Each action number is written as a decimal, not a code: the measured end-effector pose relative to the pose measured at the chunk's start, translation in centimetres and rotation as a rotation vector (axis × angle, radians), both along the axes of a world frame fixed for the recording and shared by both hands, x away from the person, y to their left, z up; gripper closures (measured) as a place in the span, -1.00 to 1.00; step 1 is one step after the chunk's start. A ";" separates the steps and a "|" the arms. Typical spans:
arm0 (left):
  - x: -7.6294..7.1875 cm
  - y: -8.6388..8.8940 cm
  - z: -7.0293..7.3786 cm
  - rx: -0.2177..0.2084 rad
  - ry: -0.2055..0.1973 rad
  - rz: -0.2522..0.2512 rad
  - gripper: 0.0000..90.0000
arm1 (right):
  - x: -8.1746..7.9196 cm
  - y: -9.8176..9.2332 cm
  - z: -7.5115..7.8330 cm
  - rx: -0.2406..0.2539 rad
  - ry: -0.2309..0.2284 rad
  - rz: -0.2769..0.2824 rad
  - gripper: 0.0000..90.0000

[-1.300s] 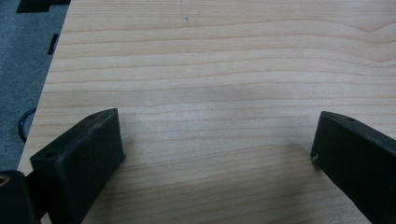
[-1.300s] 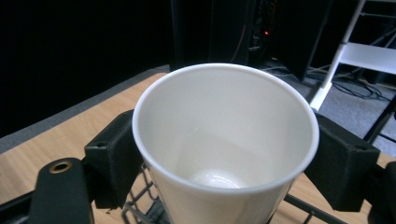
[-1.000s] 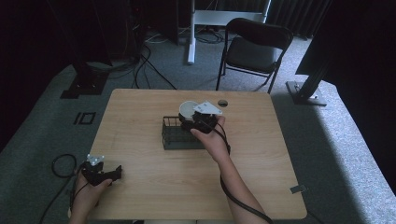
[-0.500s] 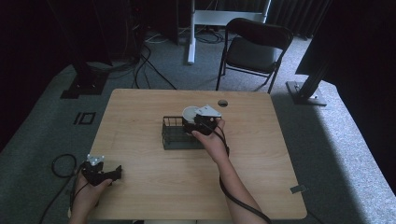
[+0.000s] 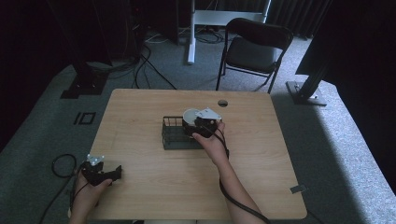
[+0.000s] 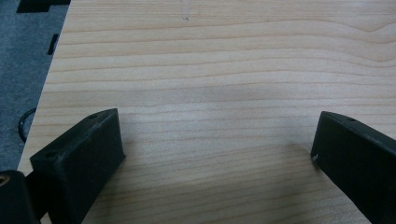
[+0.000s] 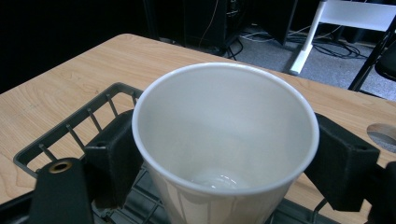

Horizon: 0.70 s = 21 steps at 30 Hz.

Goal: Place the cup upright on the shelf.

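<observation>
Cup: white paper, upright, mouth open, inside plain, faint sheen at bottom. We find it clamped between jaws of right hand-held gripper, one jaw on each side wall, over right end of black wire basket at desk centre. We note left hand-held gripper spread wide, holding nothing, at desk's near left corner.

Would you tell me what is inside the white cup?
The white cup held by the right gripper looks empty; its bare white bottom shows. What lies beneath it in the wire basket is hidden.
</observation>
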<state>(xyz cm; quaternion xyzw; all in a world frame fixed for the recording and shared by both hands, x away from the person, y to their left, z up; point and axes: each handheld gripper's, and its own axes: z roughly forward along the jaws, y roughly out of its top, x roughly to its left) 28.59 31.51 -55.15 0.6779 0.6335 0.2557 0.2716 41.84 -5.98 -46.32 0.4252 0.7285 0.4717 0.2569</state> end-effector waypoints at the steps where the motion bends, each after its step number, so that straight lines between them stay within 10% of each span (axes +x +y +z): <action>1: 0.0 0.0 0.0 0.000 0.000 0.000 -0.94 | 0.0 0.0 0.0 -0.004 -0.002 -0.001 -0.57; 21: 0.0 0.0 0.0 0.000 0.000 0.000 -0.94 | -0.6 -0.9 0.2 0.001 -0.005 0.028 -0.74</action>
